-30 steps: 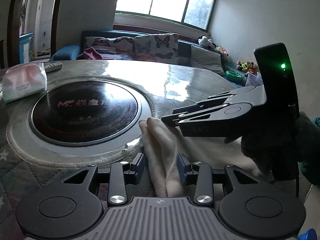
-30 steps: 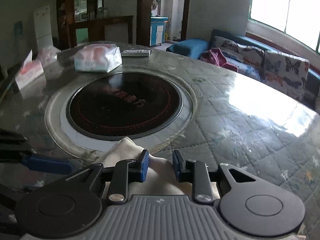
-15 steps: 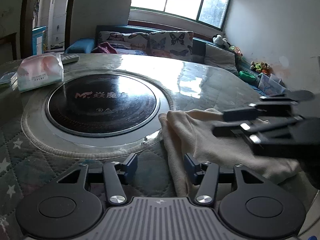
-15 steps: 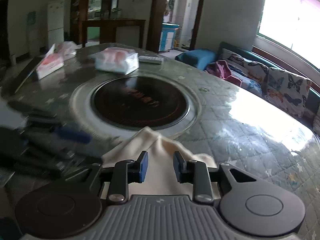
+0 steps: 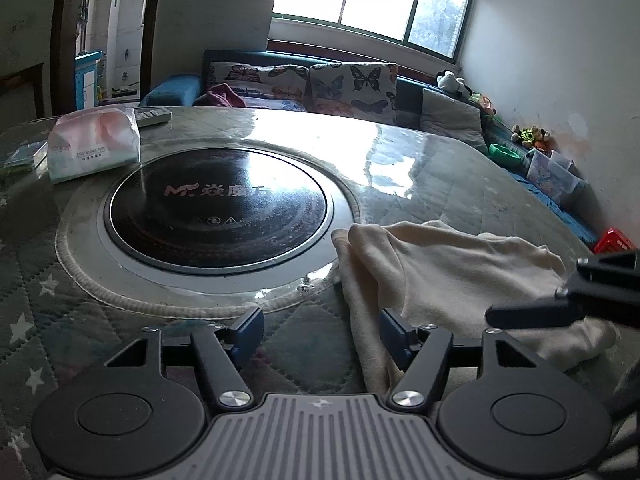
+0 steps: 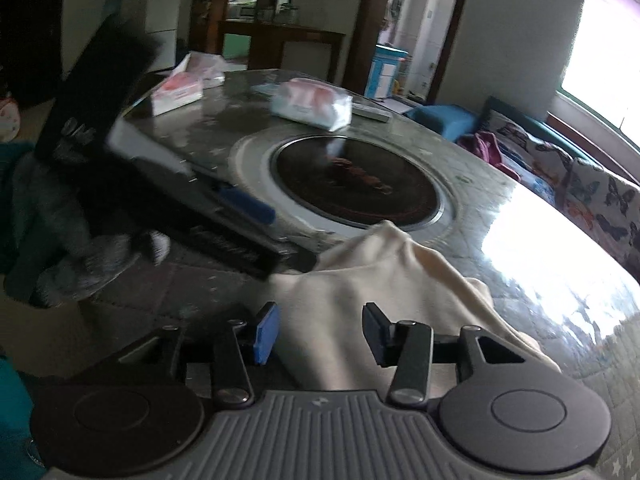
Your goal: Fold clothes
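A cream cloth point(image 5: 440, 272) lies crumpled on the quilted table cover, just right of the round hob. My left gripper point(image 5: 320, 334) hovers low over the cloth's left edge. Its jaws are opening, and the edge runs along the right finger point(image 5: 394, 336) without being pinched. In the right wrist view the cloth point(image 6: 360, 280) rises in a soft peak and runs back between the jaws of my right gripper point(image 6: 320, 334). They too are opening, and the pads stand apart from the fabric. The right gripper point(image 5: 560, 308) shows dark at the right edge, and the left gripper point(image 6: 240, 216) shows blurred at the left.
A black round hob point(image 5: 218, 204) is set in the round table point(image 5: 440, 168). Behind it lie a tissue pack point(image 5: 94, 142) and a remote point(image 5: 152, 116). A tissue box point(image 6: 178, 94) stands at the far side. A sofa with butterfly cushions point(image 5: 348, 84) stands under the window.
Both pairs of jaws have widened and let the cloth go. The right gripper has swung away to the right, and the bunched cloth has spread out along the table.
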The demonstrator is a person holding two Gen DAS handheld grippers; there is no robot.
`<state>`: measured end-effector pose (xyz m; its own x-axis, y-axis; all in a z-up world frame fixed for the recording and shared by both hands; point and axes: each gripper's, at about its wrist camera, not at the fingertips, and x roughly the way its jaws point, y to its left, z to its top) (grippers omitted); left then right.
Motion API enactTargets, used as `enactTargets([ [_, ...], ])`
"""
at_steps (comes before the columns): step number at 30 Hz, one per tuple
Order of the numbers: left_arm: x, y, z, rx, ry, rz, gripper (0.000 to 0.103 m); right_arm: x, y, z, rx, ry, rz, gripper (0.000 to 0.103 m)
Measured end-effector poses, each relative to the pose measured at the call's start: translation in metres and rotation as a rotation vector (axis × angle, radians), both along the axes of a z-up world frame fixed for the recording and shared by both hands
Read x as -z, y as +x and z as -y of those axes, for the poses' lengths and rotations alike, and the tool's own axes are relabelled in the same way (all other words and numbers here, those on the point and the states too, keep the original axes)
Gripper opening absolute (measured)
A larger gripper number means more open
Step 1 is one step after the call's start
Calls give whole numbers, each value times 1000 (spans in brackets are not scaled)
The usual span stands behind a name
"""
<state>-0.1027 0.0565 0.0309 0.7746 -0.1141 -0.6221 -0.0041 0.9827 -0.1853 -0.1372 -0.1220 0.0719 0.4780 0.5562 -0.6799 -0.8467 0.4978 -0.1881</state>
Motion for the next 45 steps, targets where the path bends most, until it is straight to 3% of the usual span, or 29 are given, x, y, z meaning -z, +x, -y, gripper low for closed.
enactTargets([
  [7,-3,0,-4,-5,-19,9,72,10,-15,-19,-55,-47,37,48],
  [10,-6,-1,-10,-17,-31,25,82,14,-18,-25,-63,-67,62,48],
  [18,-14,5,-27,-63,-71,39,86,19,-22,-37,-81,-95,94,45],
  [26,-12,7,-27,-44,-161,11,86,27,-19,-45,-99,-122,101,28],
  [29,-10,8,-27,-35,-219,-9,86,25,-13,-41,-82,-86,65,13],
  [32,-9,11,-25,-35,-268,-31,86,17,-2,-33,-37,-12,-7,7],
  [38,-4,20,-27,-50,-406,-83,84,-4,18,-8,23,127,-124,5],
  [45,5,37,-27,-91,-567,-173,83,-24,31,17,38,222,-151,3],
])
